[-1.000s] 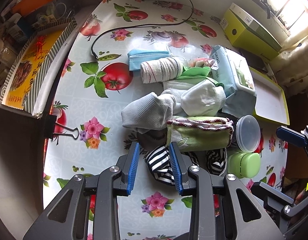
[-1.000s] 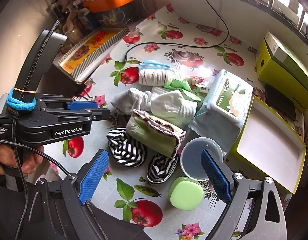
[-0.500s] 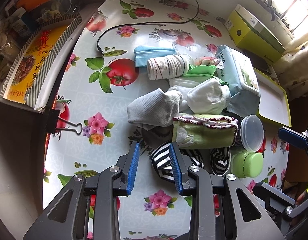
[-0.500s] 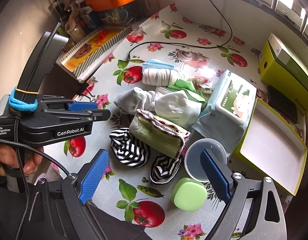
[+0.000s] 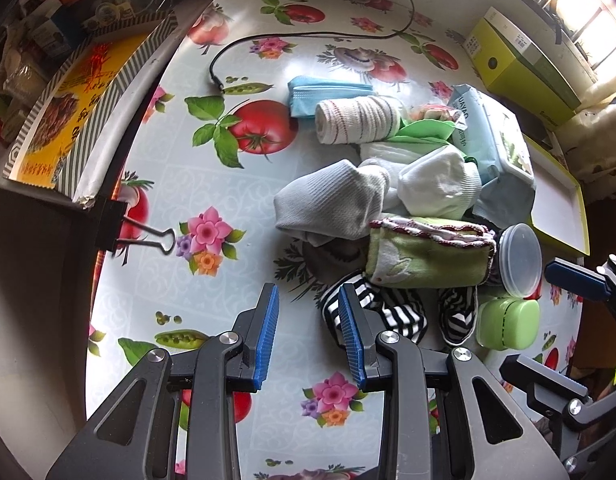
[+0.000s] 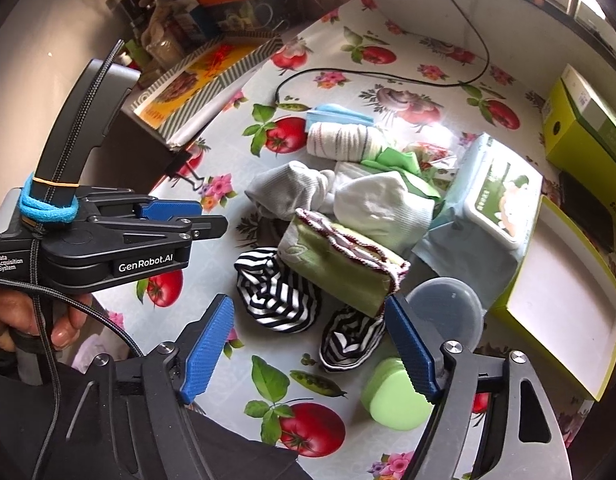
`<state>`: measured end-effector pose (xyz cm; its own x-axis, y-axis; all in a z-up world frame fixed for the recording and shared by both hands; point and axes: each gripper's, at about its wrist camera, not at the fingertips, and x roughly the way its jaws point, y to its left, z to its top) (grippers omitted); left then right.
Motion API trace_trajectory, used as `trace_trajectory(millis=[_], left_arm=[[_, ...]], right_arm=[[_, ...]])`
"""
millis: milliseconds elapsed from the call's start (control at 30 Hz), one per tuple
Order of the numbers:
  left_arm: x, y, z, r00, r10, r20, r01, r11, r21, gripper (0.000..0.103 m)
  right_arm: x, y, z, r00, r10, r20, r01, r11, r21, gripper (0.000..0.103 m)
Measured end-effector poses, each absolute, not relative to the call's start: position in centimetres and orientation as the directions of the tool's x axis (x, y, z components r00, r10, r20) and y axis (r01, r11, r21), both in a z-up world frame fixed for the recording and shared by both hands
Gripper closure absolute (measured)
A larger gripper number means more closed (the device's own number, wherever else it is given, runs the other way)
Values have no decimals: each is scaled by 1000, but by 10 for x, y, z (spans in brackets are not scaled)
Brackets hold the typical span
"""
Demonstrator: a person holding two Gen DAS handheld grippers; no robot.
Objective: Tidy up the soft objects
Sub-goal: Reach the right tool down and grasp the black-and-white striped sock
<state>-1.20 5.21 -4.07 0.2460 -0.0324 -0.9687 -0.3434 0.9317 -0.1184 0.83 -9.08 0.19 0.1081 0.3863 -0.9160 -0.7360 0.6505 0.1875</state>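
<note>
Here the left hand-held gripper [image 5: 308, 334], fingers parted and empty, and the right hand-held gripper [image 6: 308, 350], spread wide, hover above the black-and-white striped fabric bundle [image 6: 278, 290] near the desk's [image 5: 228, 184] front edge. Approach step; next, probably lower and pinch it.

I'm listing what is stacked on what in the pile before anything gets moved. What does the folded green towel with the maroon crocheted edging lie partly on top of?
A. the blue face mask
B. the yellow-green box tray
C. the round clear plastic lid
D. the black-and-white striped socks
D: in both wrist views the folded green towel overlaps the black-and-white striped socks, whose ends stick out from under its near edge.
</note>
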Motion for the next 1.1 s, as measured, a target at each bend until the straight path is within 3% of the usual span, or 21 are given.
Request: trace_trajectory(millis=[500, 1033, 1067, 1100], left_arm=[[-37, 76, -59, 217, -56, -975, -424, 894, -146, 71], [-48, 98, -68, 209, -96, -973, -457, 870, -184, 71], [-47, 99, -69, 208, -97, -973, -457, 870, -184, 71], [-46, 100, -69, 208, -98, -973, -457, 870, -185, 71]], right_arm=[[5, -62, -41, -3, 348, -938, -760, 609, 229, 34], [3, -21, -103, -58, 243, -968, -789, 583, 194, 37], [3, -19, -103, -49, 239, -970, -796, 577, 182, 45], [4, -19, -103, -42, 237, -971, -801, 573, 175, 63]])
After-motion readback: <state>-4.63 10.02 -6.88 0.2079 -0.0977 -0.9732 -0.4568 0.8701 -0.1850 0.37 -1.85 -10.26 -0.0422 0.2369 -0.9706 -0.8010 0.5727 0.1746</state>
